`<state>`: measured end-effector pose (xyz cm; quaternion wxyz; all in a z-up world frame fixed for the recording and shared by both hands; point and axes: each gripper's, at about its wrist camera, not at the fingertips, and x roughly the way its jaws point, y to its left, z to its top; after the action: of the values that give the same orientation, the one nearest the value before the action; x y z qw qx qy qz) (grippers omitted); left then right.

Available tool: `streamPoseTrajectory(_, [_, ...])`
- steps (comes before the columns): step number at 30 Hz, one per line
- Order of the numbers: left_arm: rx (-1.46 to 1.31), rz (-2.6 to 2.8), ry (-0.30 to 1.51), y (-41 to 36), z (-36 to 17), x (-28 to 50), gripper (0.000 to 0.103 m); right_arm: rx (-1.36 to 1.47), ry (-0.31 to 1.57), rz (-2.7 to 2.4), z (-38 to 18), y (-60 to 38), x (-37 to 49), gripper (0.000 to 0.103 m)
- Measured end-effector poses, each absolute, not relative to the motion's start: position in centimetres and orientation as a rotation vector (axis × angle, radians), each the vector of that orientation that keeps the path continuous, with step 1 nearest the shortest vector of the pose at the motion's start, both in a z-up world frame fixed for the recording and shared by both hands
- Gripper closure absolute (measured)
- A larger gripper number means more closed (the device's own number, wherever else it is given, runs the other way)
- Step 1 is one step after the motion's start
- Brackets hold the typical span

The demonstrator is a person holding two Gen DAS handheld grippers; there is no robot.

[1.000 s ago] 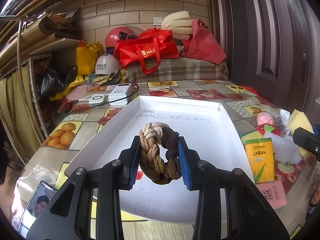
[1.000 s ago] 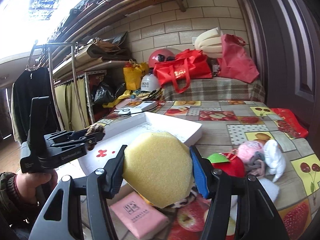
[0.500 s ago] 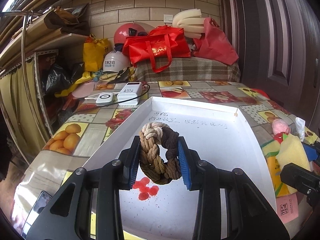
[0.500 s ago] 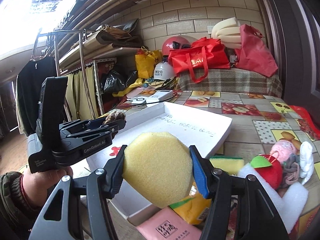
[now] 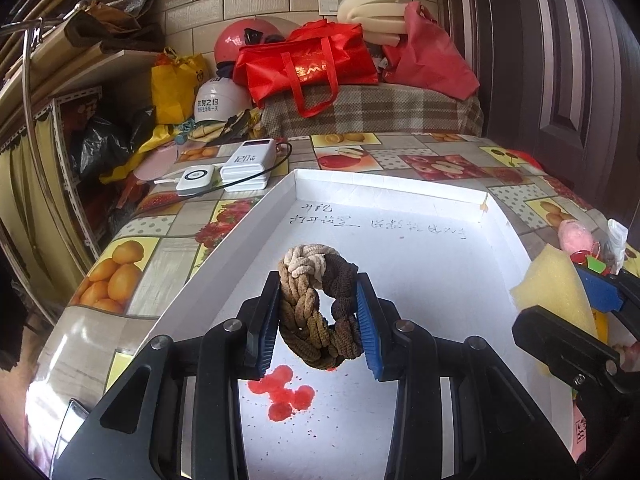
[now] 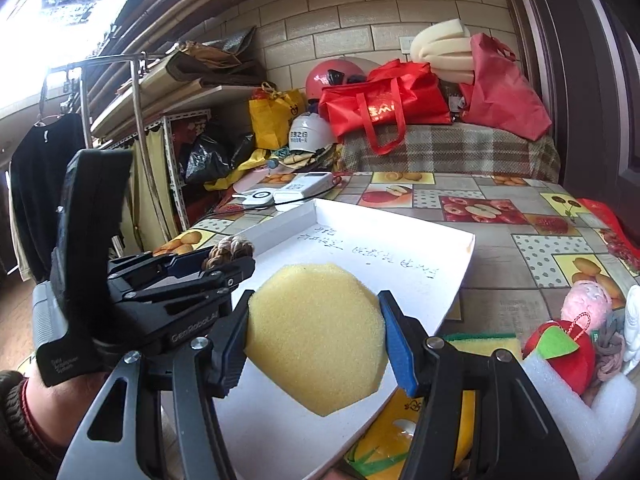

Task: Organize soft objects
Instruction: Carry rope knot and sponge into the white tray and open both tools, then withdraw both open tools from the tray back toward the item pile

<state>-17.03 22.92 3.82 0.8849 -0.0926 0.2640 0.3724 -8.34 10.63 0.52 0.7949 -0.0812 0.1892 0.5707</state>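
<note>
My left gripper (image 5: 318,320) is shut on a braided brown and cream hair tie (image 5: 316,304), held above the near half of a shallow white tray (image 5: 400,196). The same gripper (image 6: 224,258) shows at left in the right wrist view, the hair tie (image 6: 230,249) at its tip. My right gripper (image 6: 316,336) is shut on a yellow sponge (image 6: 316,336) over the tray's near right edge (image 6: 460,292). From the left wrist view the sponge (image 5: 554,288) enters at the right.
A red stain (image 5: 282,394) marks the tray floor. Right of the tray lie a red plush apple (image 6: 560,354), a pink pompom (image 6: 586,304), white foam (image 6: 584,412), a green-yellow scourer (image 6: 480,342) and a yellow packet (image 6: 400,436). Power banks (image 5: 240,166) sit behind it.
Both grippers have moved forward over the tray with their loads still held. The right gripper and its sponge now reach into the right side of the left wrist view.
</note>
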Motion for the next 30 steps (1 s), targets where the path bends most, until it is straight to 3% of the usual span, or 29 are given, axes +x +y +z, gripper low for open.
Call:
streamPoseTrajectory(11, [-0.230, 0.773, 0.625, 24.1, 3.0, -16.3, 0.066, -0.194, 0.452, 1.202, 0.3, 11.6, -8.0, 0.037])
streamPoseTrajectory(13, [-0.234, 0.794, 0.625, 24.2, 2.9, -16.4, 0.055, -0.198, 0.435, 1.196, 0.4, 11.6, -8.2, 0.020])
streamPoseTrajectory(14, [-0.237, 0.807, 0.623, 24.3, 3.0, -16.5, 0.039, -0.197, 0.425, 1.191, 0.5, 11.5, -8.3, 0.016])
streamPoseTrajectory(16, [-0.246, 0.841, 0.607, 24.5, 3.1, -17.0, 0.022, -0.186, 0.410, 1.174, 0.7, 11.3, -8.2, 0.009])
streamPoseTrajectory(17, [-0.254, 0.846, 0.596, 24.6, 3.2, -17.3, 0.020, -0.173, 0.413, 1.172, 0.7, 11.2, -7.9, 0.001])
streamPoseTrajectory(19, [-0.261, 0.854, 0.577, 24.6, 3.3, -17.7, 0.013, -0.156, 0.419, 1.171, 0.7, 11.1, -7.6, 0.000])
streamPoseTrajectory(30, [-0.237, 0.900, 0.493, 23.9, 4.1, -19.0, 0.011, -0.139, 0.337, 1.179, 1.1, 10.4, -8.7, 0.000])
